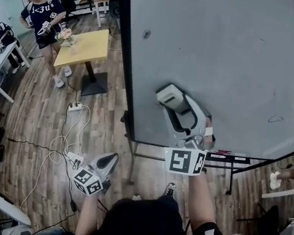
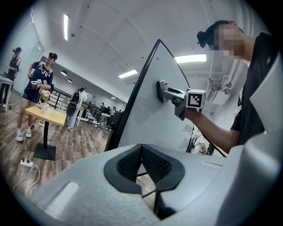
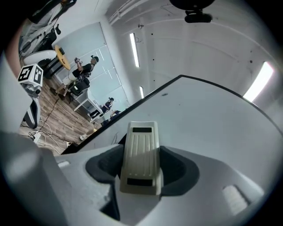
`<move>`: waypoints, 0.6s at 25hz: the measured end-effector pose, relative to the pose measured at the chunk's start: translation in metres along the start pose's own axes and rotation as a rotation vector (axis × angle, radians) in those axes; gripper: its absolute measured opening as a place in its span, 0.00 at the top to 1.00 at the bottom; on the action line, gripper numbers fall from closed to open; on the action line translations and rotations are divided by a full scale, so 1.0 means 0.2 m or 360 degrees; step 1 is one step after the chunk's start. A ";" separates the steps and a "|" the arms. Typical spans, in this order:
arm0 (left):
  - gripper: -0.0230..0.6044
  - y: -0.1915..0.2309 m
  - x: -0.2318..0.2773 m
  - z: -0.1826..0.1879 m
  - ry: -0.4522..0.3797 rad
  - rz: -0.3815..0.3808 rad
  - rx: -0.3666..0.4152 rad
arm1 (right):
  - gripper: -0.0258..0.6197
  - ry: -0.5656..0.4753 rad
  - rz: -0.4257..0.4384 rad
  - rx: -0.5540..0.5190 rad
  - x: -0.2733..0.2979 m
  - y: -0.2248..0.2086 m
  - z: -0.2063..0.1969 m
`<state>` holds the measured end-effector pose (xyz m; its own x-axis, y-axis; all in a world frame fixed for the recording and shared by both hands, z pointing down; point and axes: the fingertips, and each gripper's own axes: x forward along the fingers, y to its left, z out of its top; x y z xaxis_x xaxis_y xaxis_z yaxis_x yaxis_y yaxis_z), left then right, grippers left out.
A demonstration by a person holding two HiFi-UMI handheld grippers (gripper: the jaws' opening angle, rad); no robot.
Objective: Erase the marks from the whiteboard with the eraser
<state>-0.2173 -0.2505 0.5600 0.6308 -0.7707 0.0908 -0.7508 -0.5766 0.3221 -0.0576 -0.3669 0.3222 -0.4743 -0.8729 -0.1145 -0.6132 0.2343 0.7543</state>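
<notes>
Eraser (image 3: 140, 154) is clamped in my right gripper (image 1: 175, 103). The jaws grip it on both long sides and its ribbed back faces the camera. In the left gripper view it sits flat against the whiteboard (image 1: 226, 55), in the lower-left part of the board as the head view shows it. The pad face is against the board, so I can't see it.

Left gripper (image 2: 141, 149) has its jaws closed tip to tip with nothing between them. It hangs low over the wood floor (image 1: 32, 120), well apart from the board.

Marks I can see: a small dark one (image 1: 146, 34) near the board's upper left and a faint oval (image 1: 275, 119) out to the right. Both are well apart from the eraser.

The right gripper's marker cube (image 1: 184, 161) and my forearm cover part of the board's bottom edge in the head view. The tray (image 1: 227, 154) along that edge holds something, too small to tell what.

Around the board: a power strip (image 1: 75, 107) with white cables looped on the floor, a yellow table (image 1: 86, 46) beyond it, and a person (image 1: 44, 15) standing beside that. A black chair (image 1: 268, 218) sits at lower right.

The frame cuts off the board's top and right edges.
</notes>
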 end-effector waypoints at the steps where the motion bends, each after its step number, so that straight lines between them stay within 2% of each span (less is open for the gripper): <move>1: 0.95 0.00 0.01 0.00 0.0003 -0.0004 -0.0002 | 0.56 0.0005 -0.0016 0.0006 -0.01 -0.02 -0.01; 9: 0.95 -0.04 0.07 -0.02 0.0028 -0.0055 0.0009 | 0.56 0.0067 -0.0120 0.0020 -0.09 -0.16 -0.11; 15: 0.95 -0.07 0.10 -0.02 0.0039 -0.0082 0.0017 | 0.56 0.0077 -0.0150 0.0009 -0.10 -0.18 -0.12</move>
<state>-0.1931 -0.2575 0.5615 0.6730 -0.7332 0.0975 -0.7193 -0.6182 0.3168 -0.0107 -0.3684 0.3139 -0.3834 -0.9107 -0.1536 -0.6575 0.1523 0.7379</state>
